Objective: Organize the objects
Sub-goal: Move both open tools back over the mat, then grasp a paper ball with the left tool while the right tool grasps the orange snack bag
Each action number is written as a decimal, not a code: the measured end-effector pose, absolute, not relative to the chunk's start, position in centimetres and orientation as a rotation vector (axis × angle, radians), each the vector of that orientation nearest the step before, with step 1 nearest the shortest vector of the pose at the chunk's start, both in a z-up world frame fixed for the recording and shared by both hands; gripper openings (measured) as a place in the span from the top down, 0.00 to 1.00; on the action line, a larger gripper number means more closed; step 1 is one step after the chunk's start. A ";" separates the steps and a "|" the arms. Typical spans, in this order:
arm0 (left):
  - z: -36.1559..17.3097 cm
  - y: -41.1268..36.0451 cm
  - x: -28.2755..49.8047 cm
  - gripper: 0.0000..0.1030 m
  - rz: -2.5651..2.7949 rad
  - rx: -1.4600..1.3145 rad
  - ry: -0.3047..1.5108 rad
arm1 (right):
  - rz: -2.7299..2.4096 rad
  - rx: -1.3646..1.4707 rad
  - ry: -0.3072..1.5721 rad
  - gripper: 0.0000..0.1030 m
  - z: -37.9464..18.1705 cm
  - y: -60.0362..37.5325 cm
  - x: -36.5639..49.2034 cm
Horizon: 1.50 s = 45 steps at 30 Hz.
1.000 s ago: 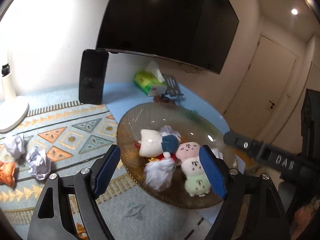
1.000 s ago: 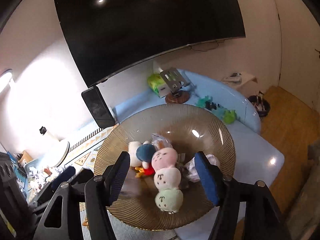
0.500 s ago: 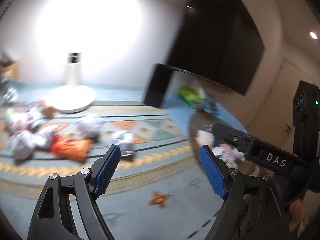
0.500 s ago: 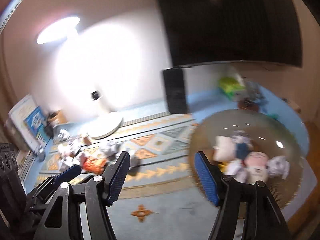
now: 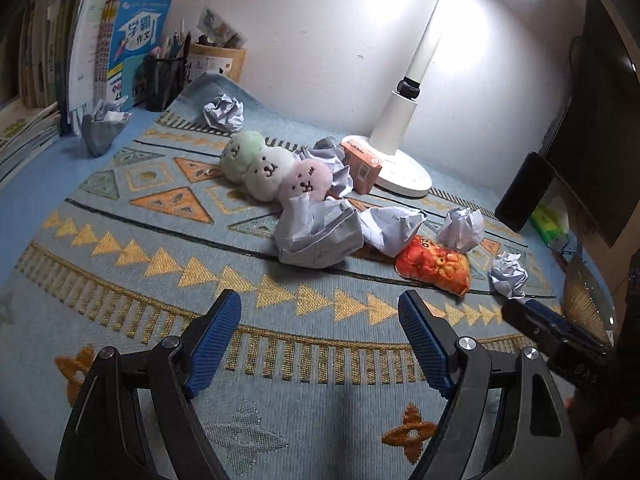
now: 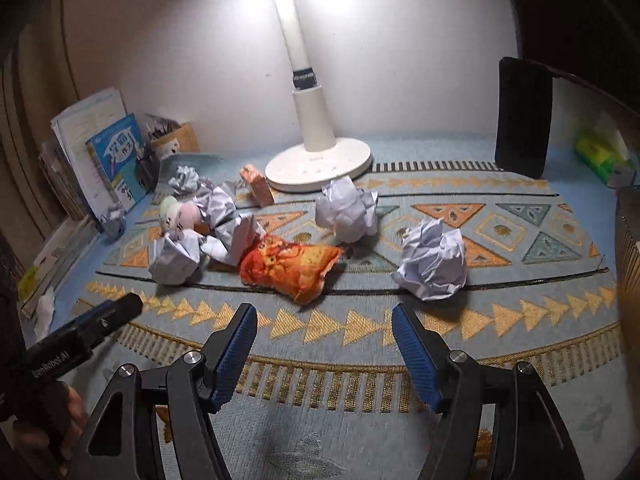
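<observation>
Both grippers hover open and empty over a patterned blue mat (image 5: 160,248) (image 6: 500,320). Ahead of my left gripper (image 5: 320,332) lies a heap of crumpled paper (image 5: 320,232), a three-ball plush (image 5: 272,168) in green, white and pink, and an orange plush (image 5: 434,264). My right gripper (image 6: 324,344) faces the same orange plush (image 6: 288,264), just beyond its fingertips. A paper ball (image 6: 434,258) lies to its right, another paper ball (image 6: 346,210) further back. A small orange box (image 6: 258,184) (image 5: 360,162) leans by the lamp base.
A white desk lamp (image 6: 316,160) (image 5: 404,168) stands at the back. Books (image 5: 132,48) and a pen holder (image 5: 166,76) line the far left. A black speaker (image 6: 522,116) and green tissue pack (image 6: 600,156) stand right. The glass bowl's rim (image 5: 584,300) shows at the right edge.
Both grippers have swung left, away from the glass bowl of plush toys and paper, over to the clutter on the mat by the lamp. Both stayed open.
</observation>
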<state>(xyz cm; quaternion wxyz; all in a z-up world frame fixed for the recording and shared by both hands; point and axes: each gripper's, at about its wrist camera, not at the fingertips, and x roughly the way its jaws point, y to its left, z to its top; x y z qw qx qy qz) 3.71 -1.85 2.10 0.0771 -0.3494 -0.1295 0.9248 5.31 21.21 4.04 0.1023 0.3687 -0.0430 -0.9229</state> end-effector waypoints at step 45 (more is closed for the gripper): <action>2.7 -2.0 0.0 0.46 2.617 -1.043 -0.338 | -2.398 1.463 -0.268 0.52 2.6 19.9 0.2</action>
